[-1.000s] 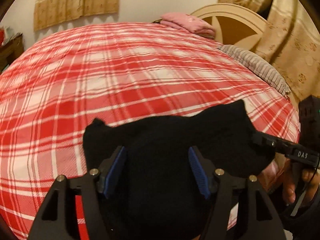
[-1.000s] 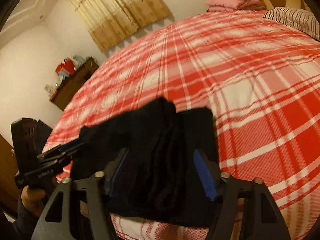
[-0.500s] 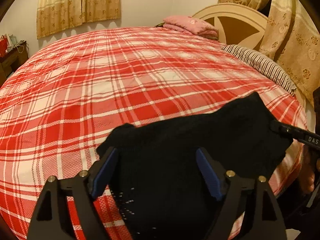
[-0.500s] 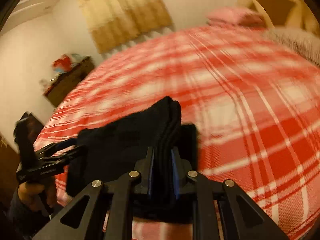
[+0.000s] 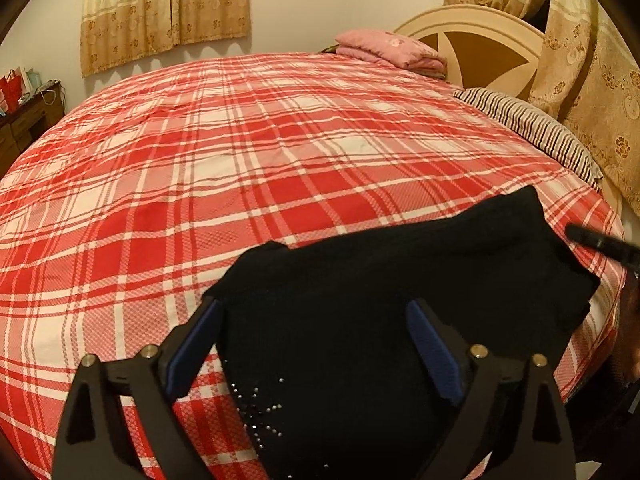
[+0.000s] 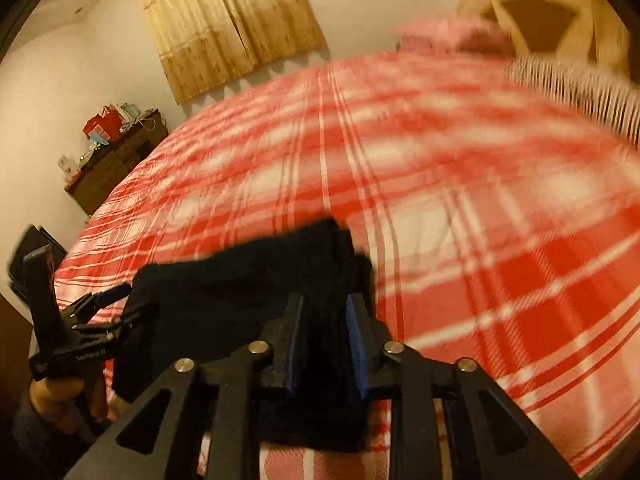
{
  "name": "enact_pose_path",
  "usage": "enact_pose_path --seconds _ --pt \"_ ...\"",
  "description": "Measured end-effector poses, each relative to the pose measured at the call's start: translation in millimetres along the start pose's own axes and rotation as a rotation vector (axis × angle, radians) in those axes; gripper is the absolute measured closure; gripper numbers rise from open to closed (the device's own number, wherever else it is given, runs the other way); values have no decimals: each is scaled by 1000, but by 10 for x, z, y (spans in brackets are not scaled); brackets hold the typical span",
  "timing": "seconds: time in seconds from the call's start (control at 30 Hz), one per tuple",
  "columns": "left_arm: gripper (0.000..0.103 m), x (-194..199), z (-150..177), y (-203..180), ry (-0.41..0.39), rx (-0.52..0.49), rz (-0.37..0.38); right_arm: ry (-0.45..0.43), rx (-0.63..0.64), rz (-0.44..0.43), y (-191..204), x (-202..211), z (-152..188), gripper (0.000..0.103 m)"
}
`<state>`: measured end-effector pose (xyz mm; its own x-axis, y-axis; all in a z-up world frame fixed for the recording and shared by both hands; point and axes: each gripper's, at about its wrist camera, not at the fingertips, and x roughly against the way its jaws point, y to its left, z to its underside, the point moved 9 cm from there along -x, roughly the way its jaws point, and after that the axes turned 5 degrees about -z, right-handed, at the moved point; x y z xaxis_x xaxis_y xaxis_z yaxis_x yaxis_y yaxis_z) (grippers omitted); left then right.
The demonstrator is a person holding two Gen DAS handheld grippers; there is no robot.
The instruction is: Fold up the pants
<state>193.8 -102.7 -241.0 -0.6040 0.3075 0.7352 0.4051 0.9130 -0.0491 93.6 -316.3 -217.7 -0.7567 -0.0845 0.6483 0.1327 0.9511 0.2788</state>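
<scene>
The black pants (image 5: 400,300) lie folded in a thick bundle at the near edge of the red plaid bed (image 5: 240,160). Small studs show on the near part. My left gripper (image 5: 316,348) is open, its blue pads wide apart over the bundle's near left part. In the right wrist view my right gripper (image 6: 324,336) is shut on the bundle's right end of the pants (image 6: 248,280), with fabric pinched between the blue pads. The left gripper also shows in the right wrist view (image 6: 100,312), at the pants' left end.
A pink folded blanket (image 5: 392,48) and a striped pillow (image 5: 532,128) lie by the headboard (image 5: 480,40). A dark dresser (image 6: 116,160) with red bags stands at the wall on the left. Curtains (image 5: 164,8) hang behind the bed.
My right gripper closed on the right end of the pants. My left gripper stayed open and drew back a little to the left; the bundle now spreads more to its right.
</scene>
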Motion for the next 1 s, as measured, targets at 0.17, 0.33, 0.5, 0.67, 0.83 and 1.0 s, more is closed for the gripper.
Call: enact_pose_path --seconds 0.17,0.33,0.5,0.67,0.83,1.0 --pt "8 0 2 -6 6 0 2 -41 85 -110 433 51 -103 55" --pt "8 0 -6 -9 9 4 7 62 87 -110 416 -136 195 55" --pt "3 -39 -11 -25 7 0 4 80 48 -110 175 -152 384 55" --pt "3 -30 -8 -34 11 -4 3 85 72 -87 221 -167 375 55" --pt "3 24 -12 -43 7 4 12 42 49 -110 307 -99 150 55" --pt "3 137 -21 -86 -14 -6 16 2 49 -124 325 -205 -137 52"
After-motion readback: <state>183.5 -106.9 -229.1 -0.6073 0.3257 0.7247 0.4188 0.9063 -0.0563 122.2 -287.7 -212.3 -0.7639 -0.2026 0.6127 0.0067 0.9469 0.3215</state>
